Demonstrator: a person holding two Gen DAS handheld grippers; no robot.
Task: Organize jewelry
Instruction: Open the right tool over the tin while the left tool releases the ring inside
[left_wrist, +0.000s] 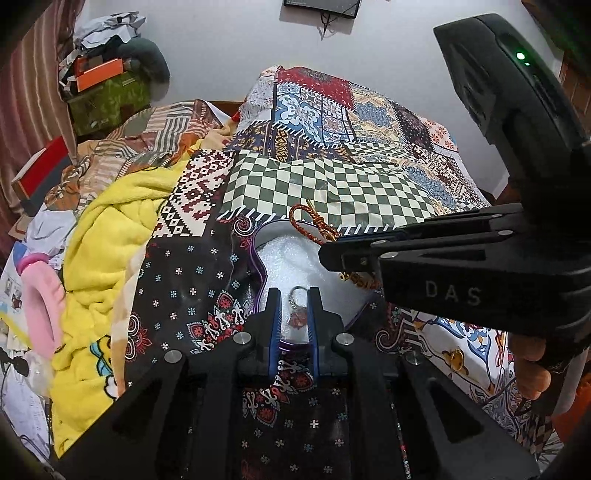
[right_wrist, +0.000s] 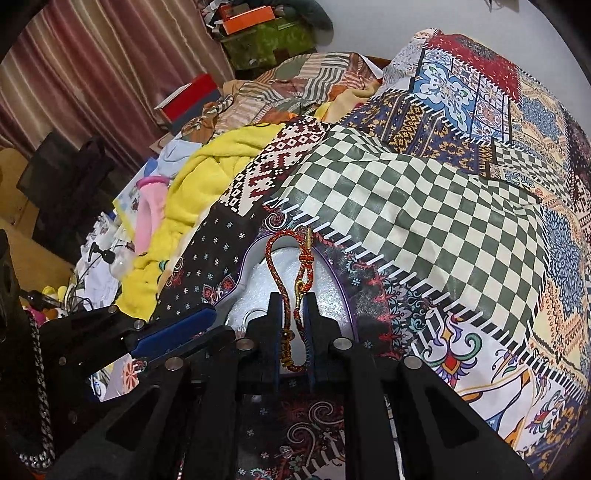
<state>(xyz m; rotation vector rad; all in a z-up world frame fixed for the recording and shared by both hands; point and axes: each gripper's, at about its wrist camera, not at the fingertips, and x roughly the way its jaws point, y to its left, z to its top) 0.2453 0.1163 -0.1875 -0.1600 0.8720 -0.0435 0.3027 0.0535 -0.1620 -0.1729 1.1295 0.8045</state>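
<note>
Counts: two black two-finger grippers, one red-gold braided cord bracelet, one silver ring-topped red pendant.
Right gripper: clamped on bracelet above white-lined purple-rimmed case.
Left gripper: nearly closed around pendant; contact unclear.

Tray lies on the quilt — cord bracelet over it, blanket left.

right gripper clamping braided cord bracelet (red-gold), white tray

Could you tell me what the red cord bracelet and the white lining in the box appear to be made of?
The bracelet looks like braided red-and-gold textile cord with shiny gold metal fittings, judging by its woven pattern and glint. The lining looks like white foam sheet, matte and finely pebbled, though possibly bubble wrap.
</note>
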